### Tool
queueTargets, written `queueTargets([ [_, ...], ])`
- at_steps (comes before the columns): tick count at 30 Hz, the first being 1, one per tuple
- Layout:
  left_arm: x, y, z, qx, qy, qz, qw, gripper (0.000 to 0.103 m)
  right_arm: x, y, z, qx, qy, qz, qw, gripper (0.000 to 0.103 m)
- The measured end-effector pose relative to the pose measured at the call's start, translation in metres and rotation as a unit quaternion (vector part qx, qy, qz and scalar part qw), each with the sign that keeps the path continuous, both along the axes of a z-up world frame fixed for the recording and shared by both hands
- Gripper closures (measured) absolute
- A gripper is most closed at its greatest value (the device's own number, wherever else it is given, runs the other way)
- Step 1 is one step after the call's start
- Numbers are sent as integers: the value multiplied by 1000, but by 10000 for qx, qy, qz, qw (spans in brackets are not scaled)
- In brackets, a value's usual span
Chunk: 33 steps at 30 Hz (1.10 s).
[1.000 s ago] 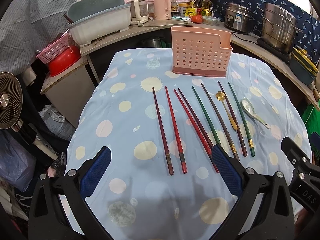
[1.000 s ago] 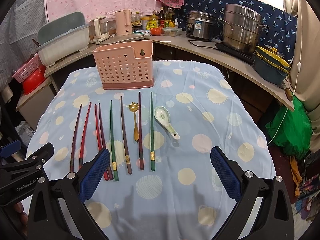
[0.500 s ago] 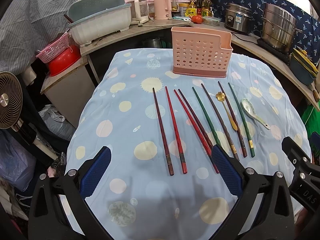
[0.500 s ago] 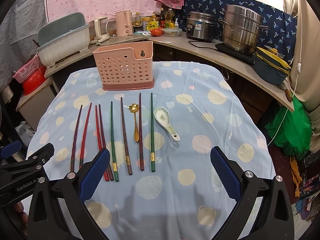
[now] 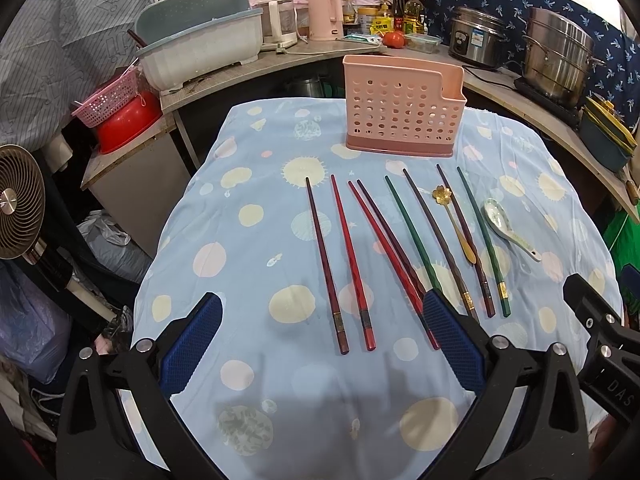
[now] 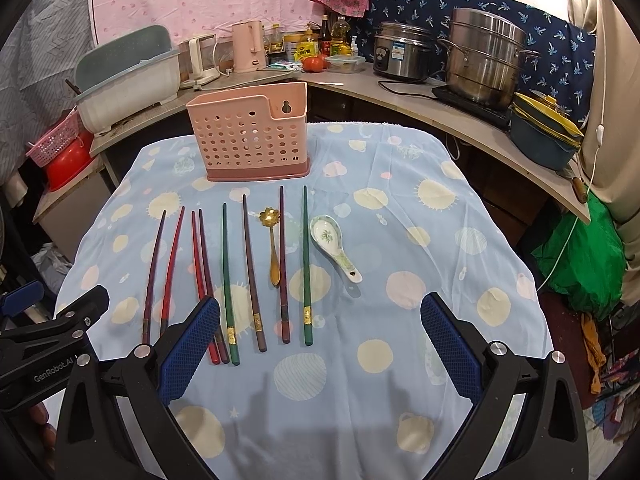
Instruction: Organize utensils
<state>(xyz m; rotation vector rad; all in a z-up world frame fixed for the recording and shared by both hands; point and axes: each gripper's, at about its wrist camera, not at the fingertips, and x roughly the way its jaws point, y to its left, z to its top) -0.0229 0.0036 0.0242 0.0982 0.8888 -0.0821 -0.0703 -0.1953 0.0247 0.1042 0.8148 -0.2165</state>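
Note:
A pink perforated utensil holder (image 5: 403, 120) (image 6: 251, 138) stands upright at the far side of the table. Several chopsticks, dark red (image 5: 326, 260), red (image 5: 351, 260) and green (image 6: 306, 264), lie side by side in front of it. A gold spoon (image 6: 273, 246) (image 5: 456, 224) lies among them, and a white ceramic spoon (image 6: 334, 246) (image 5: 508, 228) lies at the right end. My left gripper (image 5: 320, 340) is open and empty above the near ends of the left chopsticks. My right gripper (image 6: 320, 340) is open and empty above the near ends of the right chopsticks.
The table has a light blue cloth with sun prints (image 5: 248, 280). A curved counter (image 6: 460, 116) behind holds a steamer pot (image 6: 486, 56), a rice cooker (image 6: 400, 56), a pink kettle and a dish tub (image 5: 200, 50). A fan (image 5: 18, 204) stands at left.

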Motion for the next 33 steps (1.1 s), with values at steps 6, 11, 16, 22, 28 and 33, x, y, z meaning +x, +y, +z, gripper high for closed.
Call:
queueTargets([
  [6,3,-1,-2,-8,26,-3,10000,7,2,-3,-2,58,28,-7,10000,7],
  [11,9,3,-8,-45,119,113,9999,7,4,-6,-6,136,78,-56,9999,7],
  [16,14,6,-18,-78,215,138,9996,7,8,-15,-15,204,189,-156,9995,7],
  [22,24,11,-40,-79,445,146,9989,7,13,-22,-25,241,299,-197,9991,7],
  [28,35,24,-62,-79,618,264,9977,7,20,-25,-37,272,459,-210,9984,7],
  [33,42,28,-78,32,745,292,9968,10,27,-29,-45,303,563,-247,9977,7],
])
